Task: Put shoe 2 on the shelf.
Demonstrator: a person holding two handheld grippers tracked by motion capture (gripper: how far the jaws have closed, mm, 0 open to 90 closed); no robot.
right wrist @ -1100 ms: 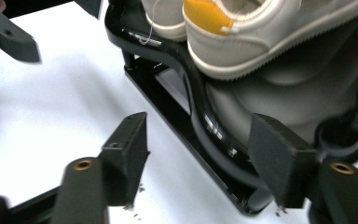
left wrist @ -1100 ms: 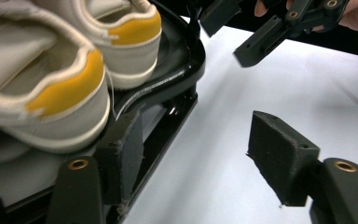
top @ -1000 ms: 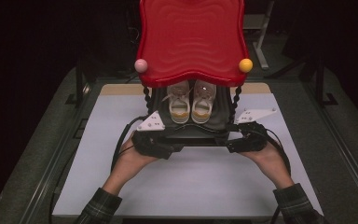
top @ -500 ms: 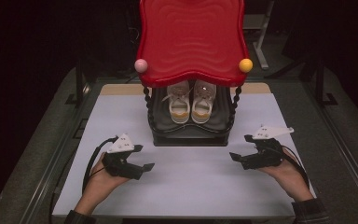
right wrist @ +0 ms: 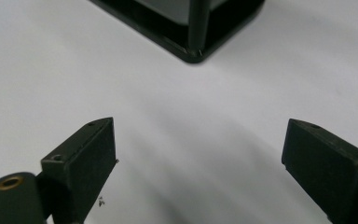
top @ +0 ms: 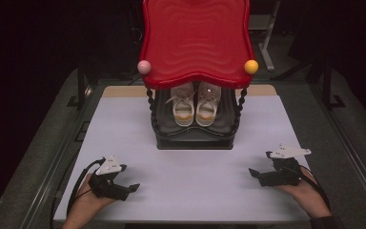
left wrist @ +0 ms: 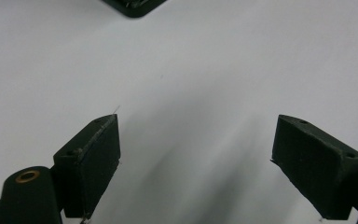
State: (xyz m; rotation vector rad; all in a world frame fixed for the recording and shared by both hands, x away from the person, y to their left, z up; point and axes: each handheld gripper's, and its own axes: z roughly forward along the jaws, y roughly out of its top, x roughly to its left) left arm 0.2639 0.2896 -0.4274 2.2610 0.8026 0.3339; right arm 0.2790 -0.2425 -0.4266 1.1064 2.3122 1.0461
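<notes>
Rack [top: 194, 138] with shoes [top: 194, 104] blocks table [top: 195, 186] centre-back; front half open.

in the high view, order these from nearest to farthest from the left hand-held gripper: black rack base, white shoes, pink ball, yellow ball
From the left hand-held gripper:
1. black rack base, table centre, low
2. white shoes, on the rack's lower shelf
3. pink ball, red top's left corner; close to the shoes, hard to separate
4. yellow ball, right corner
</notes>
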